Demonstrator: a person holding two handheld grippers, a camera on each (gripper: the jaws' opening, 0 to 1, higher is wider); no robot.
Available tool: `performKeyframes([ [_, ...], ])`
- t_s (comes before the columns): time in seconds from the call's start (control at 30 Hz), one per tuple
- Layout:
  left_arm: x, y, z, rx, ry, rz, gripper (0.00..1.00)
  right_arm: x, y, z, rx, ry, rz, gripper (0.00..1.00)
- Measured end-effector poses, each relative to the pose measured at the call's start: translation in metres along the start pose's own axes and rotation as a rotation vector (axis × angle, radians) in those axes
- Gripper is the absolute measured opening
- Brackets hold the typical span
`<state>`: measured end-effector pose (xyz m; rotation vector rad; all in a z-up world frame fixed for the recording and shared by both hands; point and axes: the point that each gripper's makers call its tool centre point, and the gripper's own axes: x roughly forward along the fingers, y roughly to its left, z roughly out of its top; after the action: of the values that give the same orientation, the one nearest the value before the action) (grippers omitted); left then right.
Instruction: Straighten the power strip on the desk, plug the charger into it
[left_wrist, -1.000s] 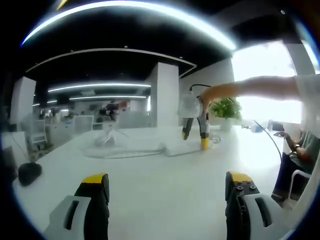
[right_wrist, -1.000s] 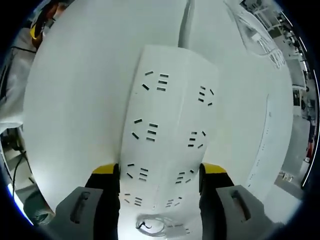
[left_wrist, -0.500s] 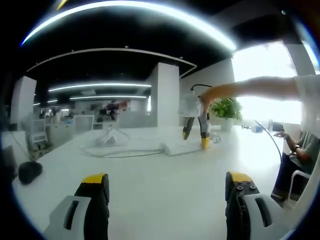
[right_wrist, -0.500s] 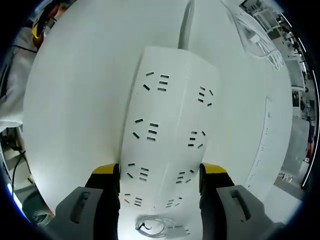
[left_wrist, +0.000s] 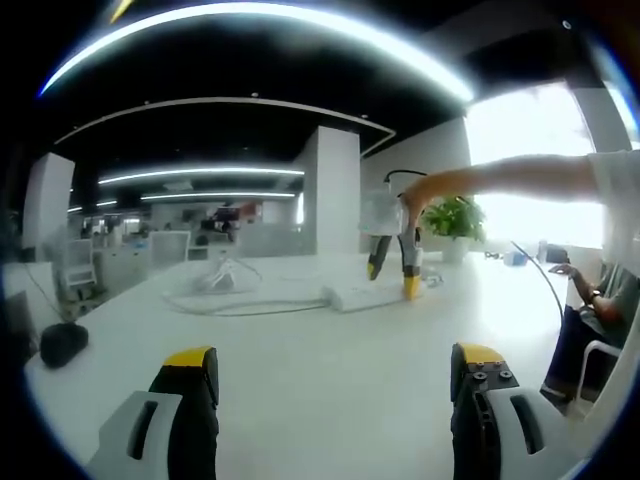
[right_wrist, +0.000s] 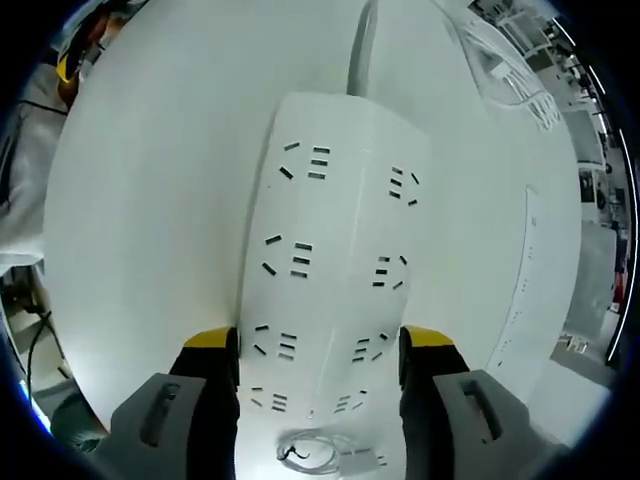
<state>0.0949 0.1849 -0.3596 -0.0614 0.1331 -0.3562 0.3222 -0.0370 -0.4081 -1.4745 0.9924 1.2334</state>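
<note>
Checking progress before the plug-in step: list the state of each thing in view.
power strip: flat on the desk, sockets empty, held between the right gripper's jaws.
right gripper: shut on the strip.
left gripper: open, holding nothing.
white cable: loosely coiled by the strip's near end.

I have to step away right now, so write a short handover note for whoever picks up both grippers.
Right gripper: jaws straddle the near end of the white power strip, touching its sides; it lies flat on the desk, cord running away from the gripper.
Left gripper: open, empty, low over the desk, well back from the strip.
A small white item with a coiled cable, possibly the charger, lies between the right jaws.
Done: strip gripped. Left: finish straightening, plug in the charger.
</note>
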Motion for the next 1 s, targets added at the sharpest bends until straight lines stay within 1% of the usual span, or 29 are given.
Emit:
performKeyframes([
  [0.17, -0.001, -0.001, 0.0, 0.001, -0.001, -0.002, 0.99, -0.001, -0.002, 0.001, 0.01, -0.019, -0.017, 0.67],
  [0.43, -0.001, 0.0, 0.002, 0.005, -0.005, 0.002, 0.99, -0.002, -0.002, 0.004, 0.024, -0.041, -0.023, 0.73],
  [0.63, -0.002, -0.002, 0.003, 0.007, -0.007, -0.004, 0.99, -0.006, -0.001, 0.008, 0.045, -0.058, -0.029, 0.78],
  [0.77, -0.002, -0.003, 0.004, 0.008, -0.008, -0.007, 0.99, -0.007, -0.002, 0.011, 0.057, -0.082, -0.042, 0.84],
  [1.0, -0.003, -0.004, 0.005, 0.011, -0.009, -0.011, 0.99, -0.007, -0.001, 0.014, 0.068, -0.099, -0.047, 0.88],
])
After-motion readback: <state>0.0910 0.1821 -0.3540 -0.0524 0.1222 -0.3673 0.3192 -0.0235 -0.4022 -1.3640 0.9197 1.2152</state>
